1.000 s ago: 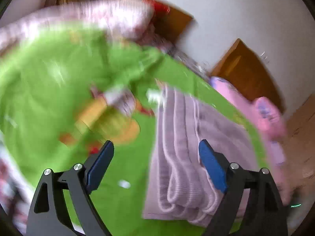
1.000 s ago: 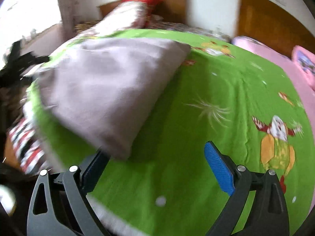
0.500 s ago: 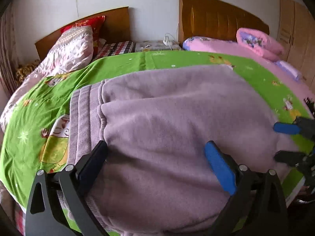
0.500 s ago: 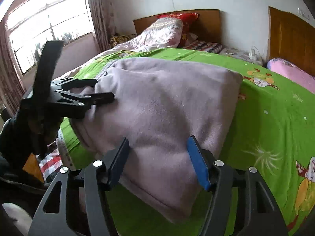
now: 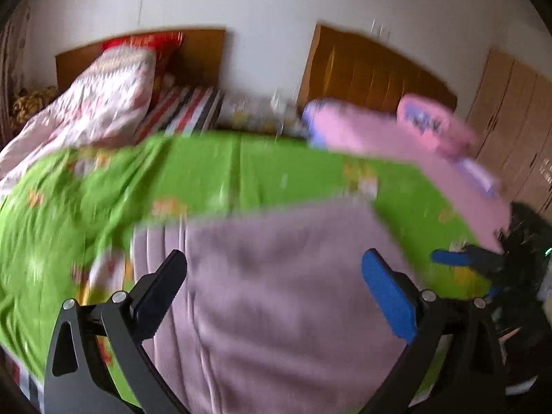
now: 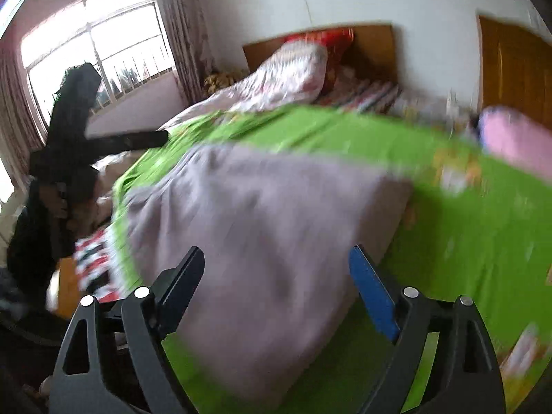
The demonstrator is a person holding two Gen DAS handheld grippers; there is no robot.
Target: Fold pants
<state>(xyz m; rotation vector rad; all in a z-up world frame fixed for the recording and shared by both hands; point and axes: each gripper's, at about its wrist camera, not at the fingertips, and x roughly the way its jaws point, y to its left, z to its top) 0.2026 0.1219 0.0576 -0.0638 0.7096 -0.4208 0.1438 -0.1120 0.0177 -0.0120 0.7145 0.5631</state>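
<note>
The left tongs [image 5: 272, 286] stand wide open and the right tongs [image 6: 276, 283] are opening, neither gripping the mauve pants [image 5: 276, 293] lying folded on the green bed [image 5: 214, 169] below them, so this looks like the release after a fold, with any next move needing a fresh grip.

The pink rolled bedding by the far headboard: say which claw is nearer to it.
Right. The right claw hangs over the green sheet on the side of the pink rolled bedding. The left claw is across the folded pants, on the window side.
</note>
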